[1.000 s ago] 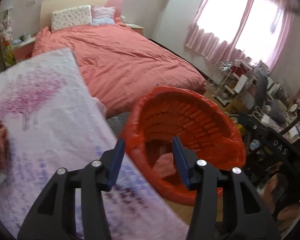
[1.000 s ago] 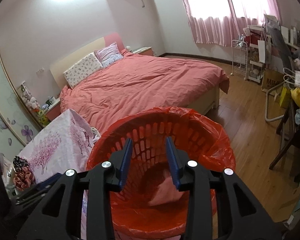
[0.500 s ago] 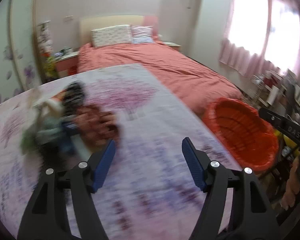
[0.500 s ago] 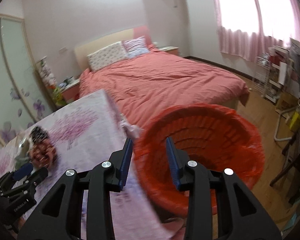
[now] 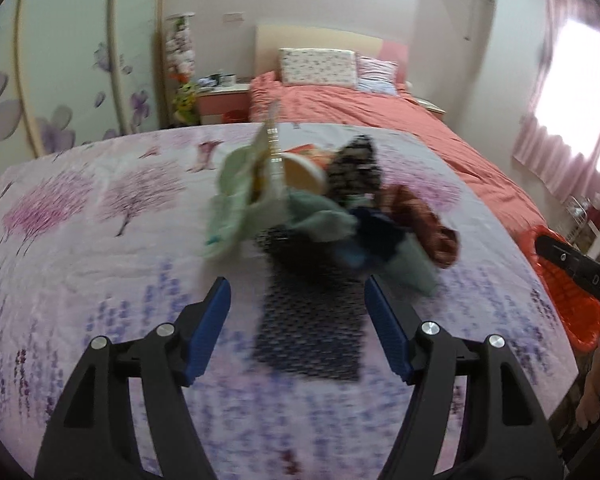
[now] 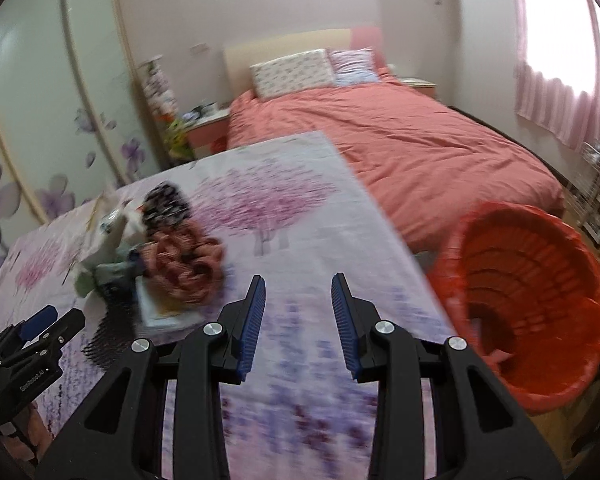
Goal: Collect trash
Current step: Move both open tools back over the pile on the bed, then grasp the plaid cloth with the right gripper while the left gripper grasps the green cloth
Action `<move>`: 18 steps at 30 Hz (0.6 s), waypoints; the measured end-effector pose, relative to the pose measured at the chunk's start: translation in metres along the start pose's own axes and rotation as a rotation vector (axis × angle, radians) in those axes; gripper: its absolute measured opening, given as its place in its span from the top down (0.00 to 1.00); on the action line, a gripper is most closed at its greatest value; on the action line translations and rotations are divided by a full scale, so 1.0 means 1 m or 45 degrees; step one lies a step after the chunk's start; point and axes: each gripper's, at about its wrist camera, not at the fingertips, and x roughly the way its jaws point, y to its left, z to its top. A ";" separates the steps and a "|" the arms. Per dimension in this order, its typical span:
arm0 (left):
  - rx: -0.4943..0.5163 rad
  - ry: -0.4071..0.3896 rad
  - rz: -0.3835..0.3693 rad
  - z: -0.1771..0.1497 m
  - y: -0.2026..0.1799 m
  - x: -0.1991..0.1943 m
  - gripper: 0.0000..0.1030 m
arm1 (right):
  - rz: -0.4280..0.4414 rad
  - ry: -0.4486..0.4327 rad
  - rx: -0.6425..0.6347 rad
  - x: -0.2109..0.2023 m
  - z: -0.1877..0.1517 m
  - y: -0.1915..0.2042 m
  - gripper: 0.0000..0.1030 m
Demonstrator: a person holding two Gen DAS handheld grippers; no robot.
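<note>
Both tools were empty: the left tool (image 5: 298,326), spread wide, faced the blurred, probably mixed trash pile (image 5: 324,216); next, close on one piece for the bin (image 6: 528,304).

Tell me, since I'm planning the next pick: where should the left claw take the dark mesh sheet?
Probably its near end. The mesh sheet lies flat on the tablecloth, its far end tucked under the trash pile. The left claw is open above it; come straight down from the near side and pinch the free edge, though blur hides its exact outline.
</note>
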 end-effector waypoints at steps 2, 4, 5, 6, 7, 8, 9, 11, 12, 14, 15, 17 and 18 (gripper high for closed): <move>-0.024 -0.003 0.013 -0.001 0.013 0.001 0.34 | 0.030 0.012 -0.030 0.009 0.002 0.015 0.65; -0.047 -0.006 0.020 0.000 0.021 0.001 0.33 | 0.077 0.023 -0.061 0.020 0.006 0.031 0.65; -0.059 -0.006 0.023 0.000 0.027 0.002 0.33 | 0.089 0.025 -0.067 0.022 0.006 0.035 0.65; -0.066 -0.005 0.026 0.001 0.028 0.002 0.33 | 0.107 0.027 -0.074 0.025 0.007 0.041 0.65; -0.072 -0.007 0.030 0.002 0.032 0.003 0.33 | 0.132 0.028 -0.081 0.030 0.009 0.047 0.65; -0.076 -0.008 0.035 0.001 0.035 0.004 0.33 | 0.146 0.027 -0.081 0.032 0.010 0.050 0.65; -0.079 -0.008 0.038 0.002 0.037 0.005 0.33 | 0.166 0.027 -0.077 0.035 0.012 0.054 0.65; -0.091 -0.005 0.040 0.002 0.041 0.006 0.33 | 0.190 0.033 -0.070 0.040 0.014 0.060 0.65; -0.098 -0.003 0.039 0.003 0.044 0.007 0.33 | 0.195 0.041 -0.069 0.043 0.014 0.062 0.65; -0.111 0.001 0.034 0.003 0.046 0.008 0.33 | 0.188 0.064 -0.076 0.050 0.013 0.065 0.65; -0.115 0.003 0.032 0.003 0.046 0.008 0.33 | 0.182 0.077 -0.080 0.054 0.010 0.066 0.65; -0.123 0.005 0.022 0.004 0.047 0.009 0.33 | 0.166 0.098 -0.085 0.060 0.008 0.067 0.65; -0.125 0.005 0.019 0.004 0.047 0.010 0.33 | 0.166 0.106 -0.082 0.062 0.007 0.065 0.66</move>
